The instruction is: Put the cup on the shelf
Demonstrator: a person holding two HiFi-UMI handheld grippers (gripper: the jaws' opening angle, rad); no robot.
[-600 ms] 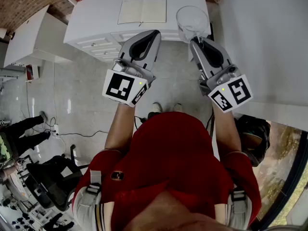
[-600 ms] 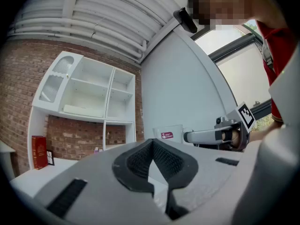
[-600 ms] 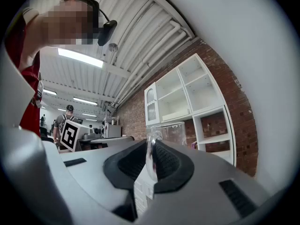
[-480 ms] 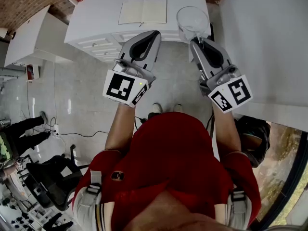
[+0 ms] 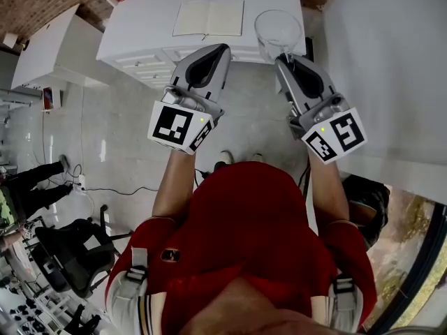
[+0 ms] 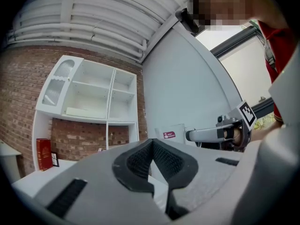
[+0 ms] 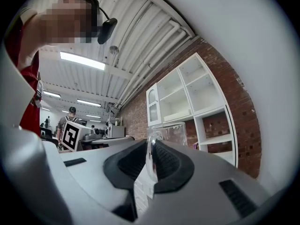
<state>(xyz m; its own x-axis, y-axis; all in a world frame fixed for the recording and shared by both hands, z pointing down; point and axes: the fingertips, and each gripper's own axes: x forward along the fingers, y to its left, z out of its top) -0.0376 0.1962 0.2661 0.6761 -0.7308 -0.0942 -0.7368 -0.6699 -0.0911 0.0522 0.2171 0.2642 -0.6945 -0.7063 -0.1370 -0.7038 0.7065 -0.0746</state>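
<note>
Cup [image 5: 278, 28] barely shifted forward: upright, mouth up, just beyond the right gripper [image 5: 283, 58] fingers, which pinch its handle. Left gripper [image 5: 221, 47] fingers pressed together, empty. Both forearms stretched forward, parallel.

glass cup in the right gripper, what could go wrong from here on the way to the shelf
1. The right gripper pinches the clear cup only by a thin glass edge, with the body out ahead of the jaws; it may swivel or slip.
2. The shelf has narrow compartments with dividers, so the glass could knock one going in.
3. The left gripper is shut and empty off to the side, so nothing would likely catch a slip.
</note>
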